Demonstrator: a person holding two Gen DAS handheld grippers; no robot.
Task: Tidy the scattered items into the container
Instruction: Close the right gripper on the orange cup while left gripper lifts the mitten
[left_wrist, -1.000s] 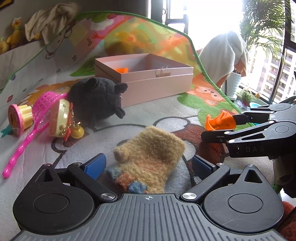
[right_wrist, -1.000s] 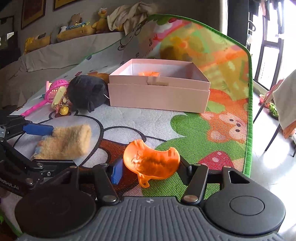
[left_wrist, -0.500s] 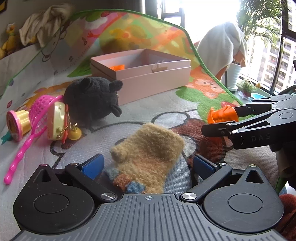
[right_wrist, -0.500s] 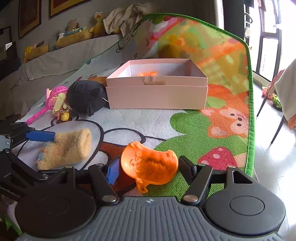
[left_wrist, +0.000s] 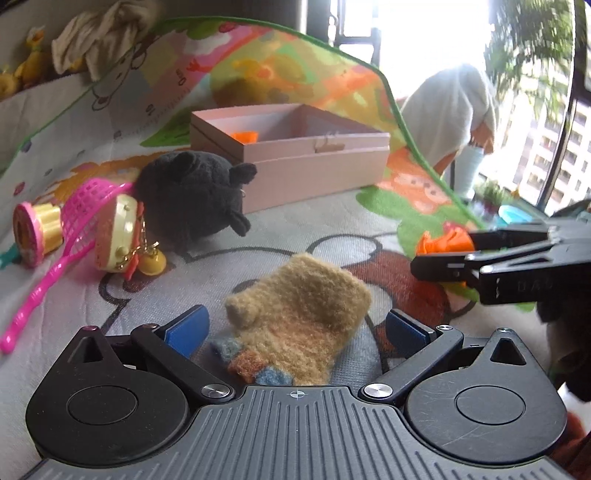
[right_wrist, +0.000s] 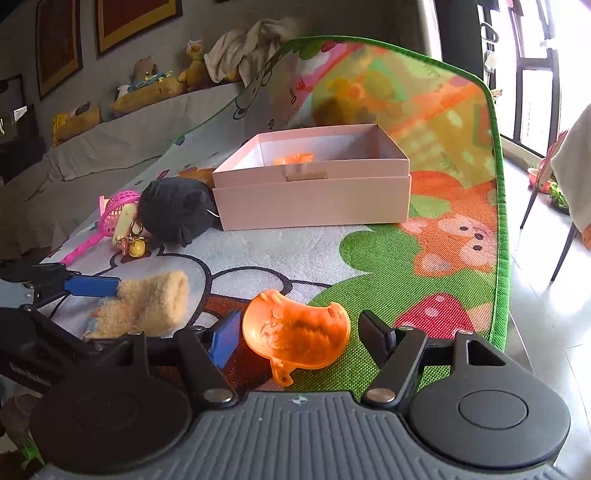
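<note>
Both grippers hang low over the play mat (right_wrist: 424, 266), tipped downward and pointing toward the pink box (right_wrist: 314, 199) that sits further up the mat. The left gripper (left_wrist: 295, 326) has its jaws spread wide on either side of a fuzzy tan mitten (left_wrist: 303, 317), which lies flat on the mat well short of the box; the blue pads stand clear of the wool on both sides, so nothing is gripped. The right gripper (right_wrist: 297, 338) is just beside it, further from the box's left end, and straddles an orange toy shell (right_wrist: 295, 338) that rests on the mat with a gap showing between it and each finger. Its jaws have just been opening: a second ago the fingers sat close against the shell's sides, and now they stand noticeably wider apart with the shell loose between them. Otherwise little has changed; the mitten, the shell and both hands sit much where they were, with only a slight roll of the view. One small orange piece (right_wrist: 294, 158) already lies inside the box. Against the box's left front corner slumps a black plush toy (left_wrist: 192, 195), and beyond that, further from the box, lie a pink toy net (left_wrist: 74, 221), a cream and orange toy with a little yellow bell (left_wrist: 122, 236) and a small yellow and pink cup toy (left_wrist: 35, 232), all still out on the mat.
</note>
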